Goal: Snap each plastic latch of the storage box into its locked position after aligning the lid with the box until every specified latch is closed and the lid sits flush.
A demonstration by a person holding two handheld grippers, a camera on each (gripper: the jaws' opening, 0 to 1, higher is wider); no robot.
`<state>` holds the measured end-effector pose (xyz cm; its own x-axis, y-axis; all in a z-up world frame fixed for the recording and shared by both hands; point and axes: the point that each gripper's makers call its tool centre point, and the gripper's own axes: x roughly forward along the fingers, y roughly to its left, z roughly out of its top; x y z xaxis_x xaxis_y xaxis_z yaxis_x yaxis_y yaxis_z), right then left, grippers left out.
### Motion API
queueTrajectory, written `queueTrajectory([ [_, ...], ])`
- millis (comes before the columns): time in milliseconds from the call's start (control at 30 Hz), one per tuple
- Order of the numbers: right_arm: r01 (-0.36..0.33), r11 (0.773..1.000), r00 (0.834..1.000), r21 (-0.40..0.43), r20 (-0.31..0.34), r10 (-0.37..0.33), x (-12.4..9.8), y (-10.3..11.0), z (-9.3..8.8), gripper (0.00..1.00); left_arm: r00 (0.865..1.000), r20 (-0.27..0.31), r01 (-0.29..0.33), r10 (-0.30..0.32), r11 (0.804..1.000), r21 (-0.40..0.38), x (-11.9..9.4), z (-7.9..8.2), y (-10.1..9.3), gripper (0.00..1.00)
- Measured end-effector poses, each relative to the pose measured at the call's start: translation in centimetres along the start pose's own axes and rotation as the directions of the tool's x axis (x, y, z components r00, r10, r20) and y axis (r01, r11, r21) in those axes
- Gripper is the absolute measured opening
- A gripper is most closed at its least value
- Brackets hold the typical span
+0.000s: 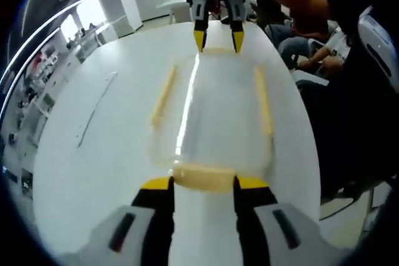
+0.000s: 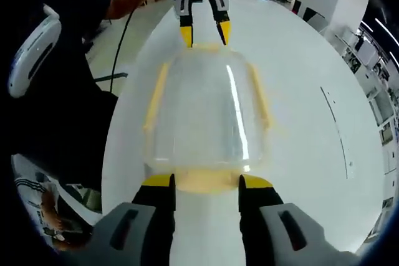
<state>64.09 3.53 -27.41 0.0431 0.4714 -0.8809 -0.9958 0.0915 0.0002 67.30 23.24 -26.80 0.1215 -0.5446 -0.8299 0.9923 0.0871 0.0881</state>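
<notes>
White table (image 1: 93, 154) under everything, round and bare near its edges; the clear storage box (image 1: 215, 107) lies flat in the middle with its lid (image 2: 199, 110) on top. I hold my left gripper (image 1: 204, 183) at one short end, jaws apart on both sides of a yellow latch (image 1: 204, 177); my right gripper (image 2: 206, 182) does the same at the other end latch (image 2: 206, 180). Long yellow side latches (image 1: 163, 95) run down both sides. People sit beyond the table; a thin dark cable (image 1: 93, 113) lies well apart from the box.
</notes>
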Motion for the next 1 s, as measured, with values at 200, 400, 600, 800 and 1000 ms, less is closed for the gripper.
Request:
queueTrajectory([
  [200,0.004,1.000,1.000,-0.006,0.006,-0.004,0.4,-0.2,0.1,0.39,1.000,0.007,-0.006,0.006,1.000,0.005,-0.2,-0.3,0.3,0.37],
  [400,0.011,0.999,1.000,-0.036,-0.015,-0.011,0.6,-0.4,0.2,0.40,1.000,0.015,-0.007,0.007,1.000,-0.001,-0.1,-0.4,0.2,0.37],
  [600,0.010,0.999,1.000,-0.047,-0.027,-0.011,0.8,-0.4,0.1,0.40,1.000,0.023,-0.007,0.007,1.000,-0.003,-0.1,-0.5,0.1,0.37],
  [800,0.012,0.999,0.999,-0.052,-0.034,-0.014,0.9,-0.4,0.1,0.40,1.000,0.027,-0.006,0.006,1.000,-0.002,-0.1,-0.6,0.0,0.37],
  [1000,0.033,0.996,0.999,-0.088,-0.040,-0.037,1.2,-0.7,-0.1,0.40,0.999,0.033,-0.011,0.011,1.000,0.014,0.1,-0.5,-0.1,0.37],
])
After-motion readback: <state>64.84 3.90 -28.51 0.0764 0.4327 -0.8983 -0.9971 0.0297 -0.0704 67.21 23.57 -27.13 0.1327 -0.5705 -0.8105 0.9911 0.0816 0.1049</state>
